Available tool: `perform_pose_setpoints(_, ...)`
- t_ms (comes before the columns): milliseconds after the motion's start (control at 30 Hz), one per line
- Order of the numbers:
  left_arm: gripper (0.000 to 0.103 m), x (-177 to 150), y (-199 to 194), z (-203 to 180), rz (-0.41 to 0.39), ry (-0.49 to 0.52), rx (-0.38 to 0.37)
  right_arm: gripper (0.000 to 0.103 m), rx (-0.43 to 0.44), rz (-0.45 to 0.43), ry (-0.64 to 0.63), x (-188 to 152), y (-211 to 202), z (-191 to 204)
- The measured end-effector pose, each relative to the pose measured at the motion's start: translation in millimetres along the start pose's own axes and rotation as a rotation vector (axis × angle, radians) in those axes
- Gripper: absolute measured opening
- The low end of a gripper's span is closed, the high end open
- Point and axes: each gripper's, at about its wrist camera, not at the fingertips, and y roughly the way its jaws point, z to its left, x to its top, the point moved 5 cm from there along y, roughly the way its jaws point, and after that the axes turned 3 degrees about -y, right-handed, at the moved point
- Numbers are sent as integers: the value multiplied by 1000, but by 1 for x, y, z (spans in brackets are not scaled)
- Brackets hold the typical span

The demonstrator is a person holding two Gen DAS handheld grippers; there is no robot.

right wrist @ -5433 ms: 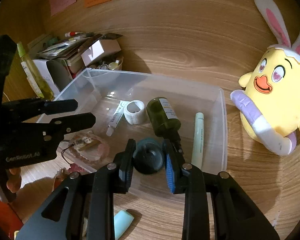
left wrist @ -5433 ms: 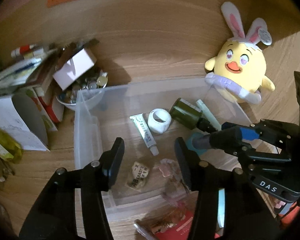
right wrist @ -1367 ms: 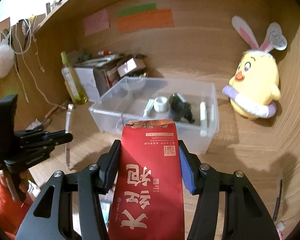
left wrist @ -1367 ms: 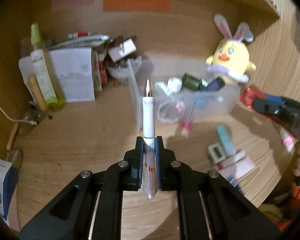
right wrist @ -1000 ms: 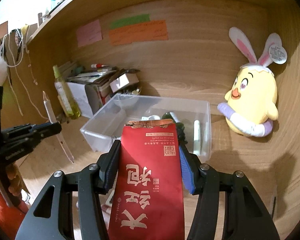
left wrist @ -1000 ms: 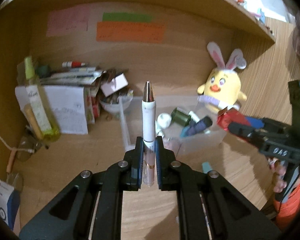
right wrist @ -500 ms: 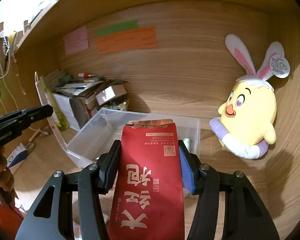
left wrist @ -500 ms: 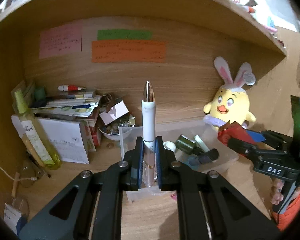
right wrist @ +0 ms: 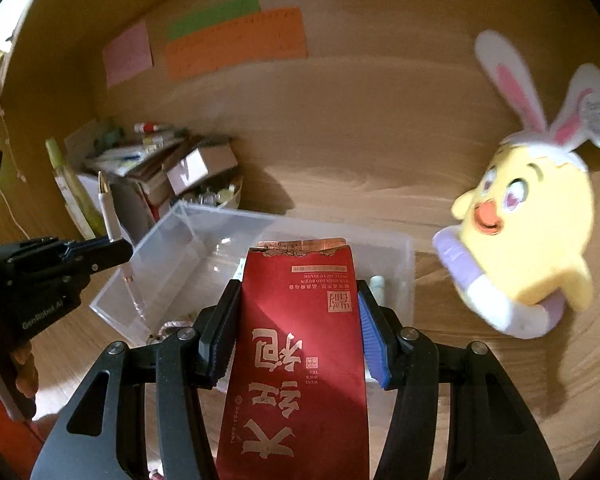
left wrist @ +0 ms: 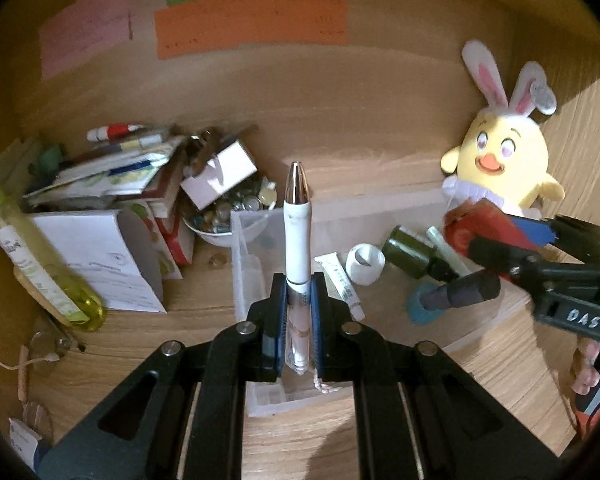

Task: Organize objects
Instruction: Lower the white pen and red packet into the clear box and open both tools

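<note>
From my left wrist view, the bin (left wrist: 380,210) sits at centre frame on the desk (left wrist: 200,320). In it lie a tube (left wrist: 338,278), a tape roll (left wrist: 365,264) and a bottle (left wrist: 410,250), left to right. The bowl (left wrist: 216,232) touches the bin's upper left corner, with the paper stack (left wrist: 112,168) further left. The plush (left wrist: 504,160) stands at the bin's upper right. Notes (left wrist: 252,24) hang on the back wall, top of frame.
</note>
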Motion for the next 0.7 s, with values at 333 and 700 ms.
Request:
perform_pose_setpoints(333, 11, -5, 26, -13, 74, 4, -41, 50, -24, 60, -56, -3, 28, 7)
perform_pose_setpoints(700, 27, -6, 14, -18, 66, 2, -91, 62, -63, 90, -148, -6, 30, 20)
